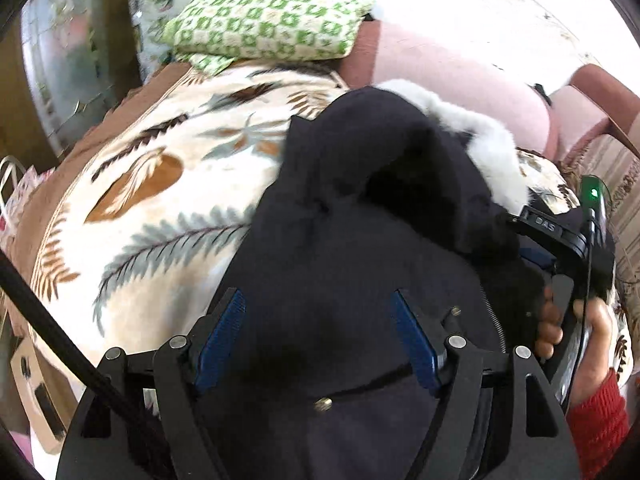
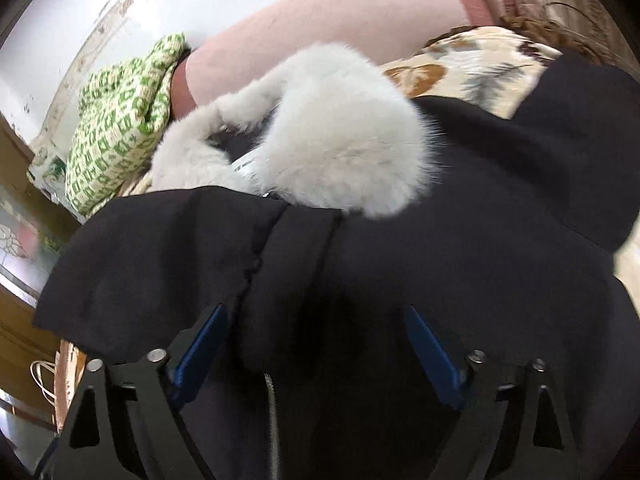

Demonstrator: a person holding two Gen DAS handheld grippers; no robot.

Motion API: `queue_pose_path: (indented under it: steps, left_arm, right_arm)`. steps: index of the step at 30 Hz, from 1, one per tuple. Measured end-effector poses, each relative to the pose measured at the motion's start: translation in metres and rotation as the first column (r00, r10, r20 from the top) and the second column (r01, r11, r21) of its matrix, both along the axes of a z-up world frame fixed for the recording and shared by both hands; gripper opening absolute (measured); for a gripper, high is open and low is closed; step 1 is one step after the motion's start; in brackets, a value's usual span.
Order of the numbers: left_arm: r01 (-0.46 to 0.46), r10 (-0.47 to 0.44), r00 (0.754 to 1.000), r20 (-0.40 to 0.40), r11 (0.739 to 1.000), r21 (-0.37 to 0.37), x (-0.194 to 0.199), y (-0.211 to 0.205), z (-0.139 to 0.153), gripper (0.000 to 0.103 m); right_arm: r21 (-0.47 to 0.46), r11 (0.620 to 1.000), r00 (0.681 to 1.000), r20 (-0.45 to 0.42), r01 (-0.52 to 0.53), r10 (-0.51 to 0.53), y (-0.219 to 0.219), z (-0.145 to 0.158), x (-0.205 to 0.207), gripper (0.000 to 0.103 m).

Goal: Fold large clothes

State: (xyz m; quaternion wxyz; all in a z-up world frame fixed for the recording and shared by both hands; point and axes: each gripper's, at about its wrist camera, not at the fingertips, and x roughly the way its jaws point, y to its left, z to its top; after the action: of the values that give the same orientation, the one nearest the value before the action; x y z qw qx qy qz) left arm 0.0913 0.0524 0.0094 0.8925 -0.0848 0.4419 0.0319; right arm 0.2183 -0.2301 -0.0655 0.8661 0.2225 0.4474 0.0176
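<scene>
A dark navy coat (image 1: 360, 200) with a white fur collar (image 1: 480, 140) lies bunched on a leaf-patterned blanket (image 1: 160, 200). My left gripper (image 1: 316, 294) stands open just over the coat's near part; the dark cloth lies between its blue pads (image 1: 220, 340), which are not pressing on it. A brass snap (image 1: 326, 403) shows below it. In the right wrist view the coat (image 2: 480, 200) fills the lower frame, with the fur collar (image 2: 340, 140) curled beyond it. My right gripper (image 2: 315, 307) is open above a seam and zipper, cloth between its pads (image 2: 432, 356).
A folded green-and-cream checked cloth (image 1: 260, 20) lies at the blanket's far end against a pink padded rest (image 1: 460, 68). A hand (image 1: 552, 328) in a red sleeve grips the other tool at right. Paper bags (image 1: 32, 380) stand at the left, and a black cable (image 1: 40, 308) crosses there.
</scene>
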Motion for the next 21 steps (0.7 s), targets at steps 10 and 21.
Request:
queue_pose_path:
  steps: [10,21]
  left_arm:
    - [-0.029,0.028,0.999,-0.038,0.999,-0.021,0.002,0.007,-0.012,0.074]
    - [-0.023,0.024,0.996,-0.088,1.0,0.017,0.007,-0.004,-0.03,0.074]
  right_arm:
    - [-0.054,0.998,0.999,0.038,-0.019,0.021,-0.024,0.04,-0.016,0.009]
    - [-0.141,0.986,0.987,-0.119,0.088,-0.105,-0.077,-0.018,-0.014,0.008]
